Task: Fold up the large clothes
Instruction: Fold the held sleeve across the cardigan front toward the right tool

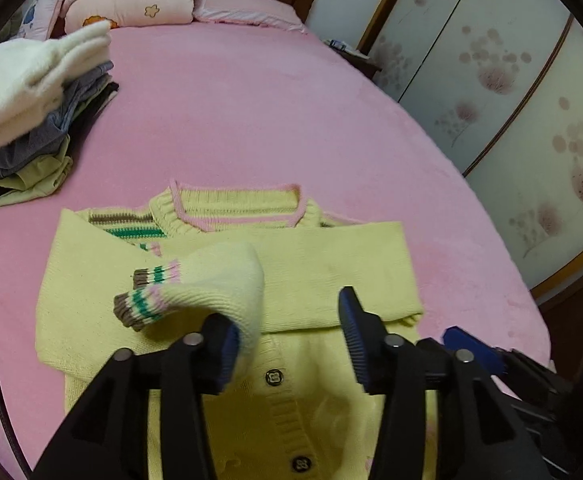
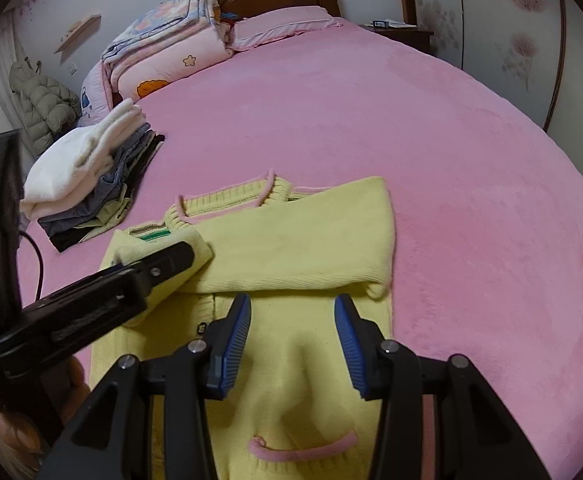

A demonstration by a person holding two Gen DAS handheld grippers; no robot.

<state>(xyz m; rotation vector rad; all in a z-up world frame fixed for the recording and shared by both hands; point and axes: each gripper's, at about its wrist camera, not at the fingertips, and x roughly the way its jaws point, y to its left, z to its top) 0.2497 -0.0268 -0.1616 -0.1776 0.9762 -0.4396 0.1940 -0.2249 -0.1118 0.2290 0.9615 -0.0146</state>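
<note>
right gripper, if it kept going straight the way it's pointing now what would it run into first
Most likely the yellow cardigan itself. The right gripper points down at its flat front panel, jaws open and empty, just short of the sleeve folded across the chest. Depth is hard to judge, but nothing else lies between.

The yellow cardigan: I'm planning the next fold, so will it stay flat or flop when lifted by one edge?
Likely floppy: the yellow cardigan is soft knit, and its striped cuff already curls and droops. It probably won't slide freely on the plush pink bedspread.
</note>
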